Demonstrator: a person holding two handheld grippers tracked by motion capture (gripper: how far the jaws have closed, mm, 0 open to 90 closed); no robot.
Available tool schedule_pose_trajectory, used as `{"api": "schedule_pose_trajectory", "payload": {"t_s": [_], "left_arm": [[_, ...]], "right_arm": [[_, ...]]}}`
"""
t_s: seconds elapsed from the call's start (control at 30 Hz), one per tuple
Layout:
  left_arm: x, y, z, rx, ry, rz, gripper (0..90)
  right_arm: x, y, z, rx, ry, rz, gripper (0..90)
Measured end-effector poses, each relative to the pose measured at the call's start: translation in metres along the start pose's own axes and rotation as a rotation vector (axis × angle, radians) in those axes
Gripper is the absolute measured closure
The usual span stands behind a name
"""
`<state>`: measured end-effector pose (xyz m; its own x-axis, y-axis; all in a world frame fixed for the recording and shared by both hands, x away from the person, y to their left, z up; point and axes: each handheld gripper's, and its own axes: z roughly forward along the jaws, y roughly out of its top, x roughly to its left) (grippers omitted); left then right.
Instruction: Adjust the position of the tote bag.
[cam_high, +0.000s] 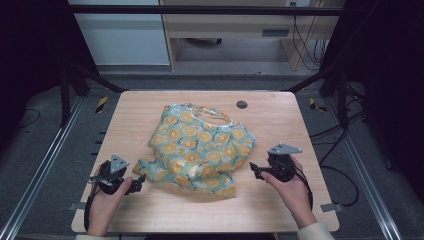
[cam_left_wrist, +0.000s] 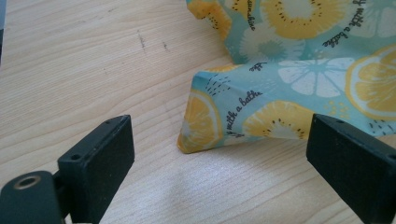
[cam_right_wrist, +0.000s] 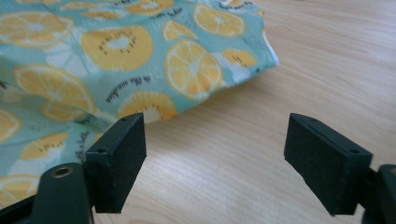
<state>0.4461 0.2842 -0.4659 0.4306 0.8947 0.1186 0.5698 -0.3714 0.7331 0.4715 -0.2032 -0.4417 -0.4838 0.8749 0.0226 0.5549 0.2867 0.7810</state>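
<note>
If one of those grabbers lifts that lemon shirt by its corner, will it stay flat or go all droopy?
Probably droopy: the shirt lies rumpled with soft folds, so it looks like thin cloth. It likely weighs little. Pushed, it would probably bunch up on the wooden table rather than slide whole. It cannot roll or break.

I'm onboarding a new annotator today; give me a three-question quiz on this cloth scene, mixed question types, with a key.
1. True or false: the left gripper is clamped on the garment.
2. Multiple choice: what is printed on the garment? A) plain stripes B) citrus slices and script text C) stars
3. Short answer: what small thing sits on the table beyond the garment, near the far edge?

Key
1. False. In the left gripper view the jaws stand open with a cloth corner lying ahead of them, untouched.
2. B.
3. A small dark round disc; what exactly it is cannot be told.
</note>
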Motion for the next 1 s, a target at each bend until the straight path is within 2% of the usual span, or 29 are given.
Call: {"api": "schedule_pose_trajectory", "payload": {"t_s": [0.07,0.1,0.13,0.2,0.37,0.6,0.67,0.73,0.8,0.9,1.0], "left_arm": [[0.0,0.0,0.0,0.002,0.001,0.004,7.9],[0.0,0.0,0.0,0.001,0.003,0.005,7.9],[-0.001,0.0,0.0,0.001,0.003,0.007,7.9],[-0.001,0.001,0.001,0.002,0.003,0.009,7.9],[-0.004,0.002,0.002,0.001,-0.003,0.017,7.9],[-0.004,0.001,0.002,-0.002,-0.004,0.019,7.9],[-0.004,0.001,0.002,-0.003,-0.005,0.02,7.9],[-0.005,0.001,0.002,-0.002,-0.007,0.02,7.9],[-0.005,0.002,0.002,-0.004,-0.01,0.02,8.0],[-0.006,0.002,0.002,-0.002,-0.011,0.024,8.0],[-0.006,0.002,0.002,-0.004,-0.012,0.027,8.0]], "right_arm": [[0.0,0.003,0.001,0.003,0.006,0.0,22.2],[-0.001,0.013,0.006,0.009,0.022,0.005,22.9],[-0.001,0.013,0.006,0.009,0.022,0.005,22.9],[-0.005,0.027,0.015,0.027,0.033,-0.001,22.5],[-0.013,0.047,0.031,0.048,0.045,0.031,21.2],[-0.026,0.067,0.062,0.089,0.031,0.065,17.6],[-0.028,0.069,0.066,0.093,0.031,0.074,17.3],[-0.033,0.073,0.081,0.114,0.021,0.096,15.9],[-0.036,0.074,0.088,0.128,0.016,0.101,14.8],[-0.039,0.073,0.095,0.125,0.028,0.122,13.6],[-0.042,0.069,0.107,0.152,0.032,0.142,12.8]]}}
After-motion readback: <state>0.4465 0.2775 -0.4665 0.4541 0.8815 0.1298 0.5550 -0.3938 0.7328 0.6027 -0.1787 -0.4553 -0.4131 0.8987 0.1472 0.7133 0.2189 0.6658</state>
